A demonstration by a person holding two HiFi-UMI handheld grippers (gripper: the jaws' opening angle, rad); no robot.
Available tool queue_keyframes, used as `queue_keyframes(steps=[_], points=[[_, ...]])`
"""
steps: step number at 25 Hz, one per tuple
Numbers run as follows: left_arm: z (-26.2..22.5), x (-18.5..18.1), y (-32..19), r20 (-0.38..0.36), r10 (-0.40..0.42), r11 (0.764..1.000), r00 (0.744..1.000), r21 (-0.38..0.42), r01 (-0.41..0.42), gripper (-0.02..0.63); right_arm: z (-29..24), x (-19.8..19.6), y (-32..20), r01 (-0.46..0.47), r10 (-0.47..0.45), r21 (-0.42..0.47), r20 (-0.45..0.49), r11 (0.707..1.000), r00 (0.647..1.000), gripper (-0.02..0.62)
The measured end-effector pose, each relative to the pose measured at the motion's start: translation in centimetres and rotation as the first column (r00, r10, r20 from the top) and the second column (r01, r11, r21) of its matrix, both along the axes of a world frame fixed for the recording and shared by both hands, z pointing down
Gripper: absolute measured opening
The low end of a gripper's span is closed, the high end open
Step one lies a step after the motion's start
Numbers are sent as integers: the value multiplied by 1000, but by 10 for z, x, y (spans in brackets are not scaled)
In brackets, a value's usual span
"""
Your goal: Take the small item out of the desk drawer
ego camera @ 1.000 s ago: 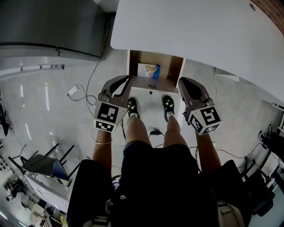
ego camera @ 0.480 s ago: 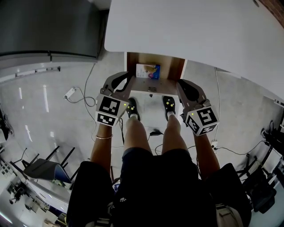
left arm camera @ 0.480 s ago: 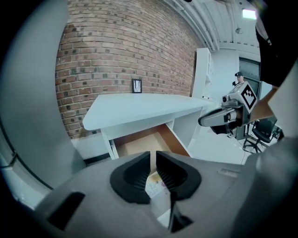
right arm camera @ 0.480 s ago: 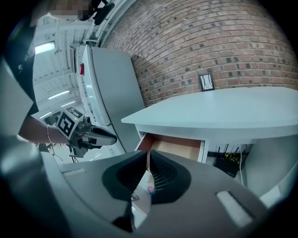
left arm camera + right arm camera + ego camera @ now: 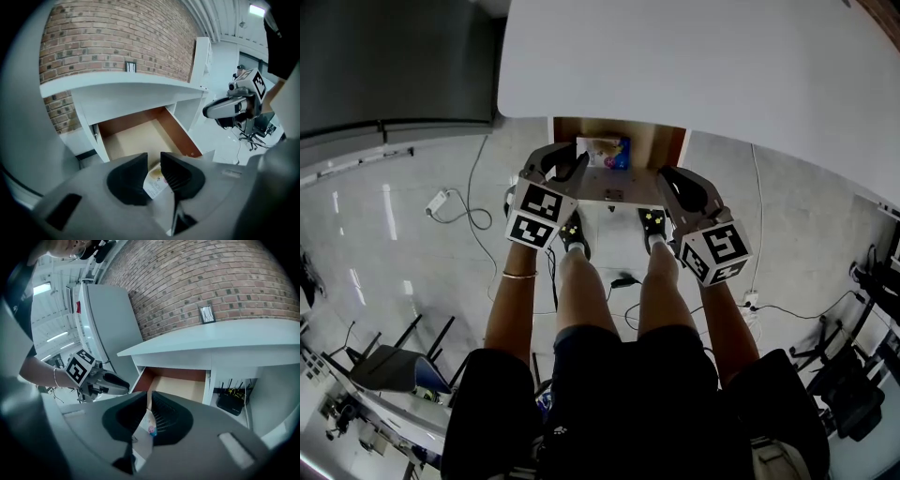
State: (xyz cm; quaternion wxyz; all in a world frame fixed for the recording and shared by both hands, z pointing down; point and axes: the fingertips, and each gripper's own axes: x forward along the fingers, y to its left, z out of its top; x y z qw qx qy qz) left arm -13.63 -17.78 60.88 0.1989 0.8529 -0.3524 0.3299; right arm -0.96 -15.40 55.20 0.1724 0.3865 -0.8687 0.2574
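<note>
Left gripper point(image 5: 566, 164): jaws just opening, moderately spread, nothing pinched. Open wood-lined desk drawer point(image 5: 661, 148): small flat white packet with blue-pink print point(image 5: 606, 150) lies in its left half. Right gripper point(image 5: 671, 180): jaws just opening, narrowly parted, empty. Packet probably light, crinkly, slippery; pinch one edge. Only the gripper views show the drawer's bare floor.

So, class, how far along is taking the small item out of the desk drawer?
Done: the drawer stands open. In hand: the left gripper and right gripper hang over it, jaws just opening, gripping nothing. Left: grasp the packet lying in the drawer and lift it out.
</note>
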Motion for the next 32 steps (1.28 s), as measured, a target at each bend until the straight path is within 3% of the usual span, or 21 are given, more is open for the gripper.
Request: queue_keyframes(steps=[5,8,11,16,19,27,32], points=[[37,17,0,76,94,994,993,-53,-90,109,14,-3,-4,13,-13,-20,-5,1000,1000,52],[61,25,3,140,168,983,976,-103,-155,123,22,-5,-6,18,-18,-32,-6,999,1000,57],[85,32,7,211,260,961,942,-152,-231,141,27,-6,-8,24,-24,-39,-4,999,1000,60],[116,40,13,313,401,913,861,-214,-347,152,27,-5,-8,25,-25,-45,0,999,1000,64],[126,43,14,329,424,902,844,-239,-360,158,29,-3,-5,27,-27,-54,5,998,1000,67],[139,53,10,345,436,892,831,-290,-347,195,30,6,1,35,-34,-70,10,997,999,75],[154,53,12,386,472,872,793,-335,-356,206,34,9,2,41,-41,-76,10,996,999,78]])
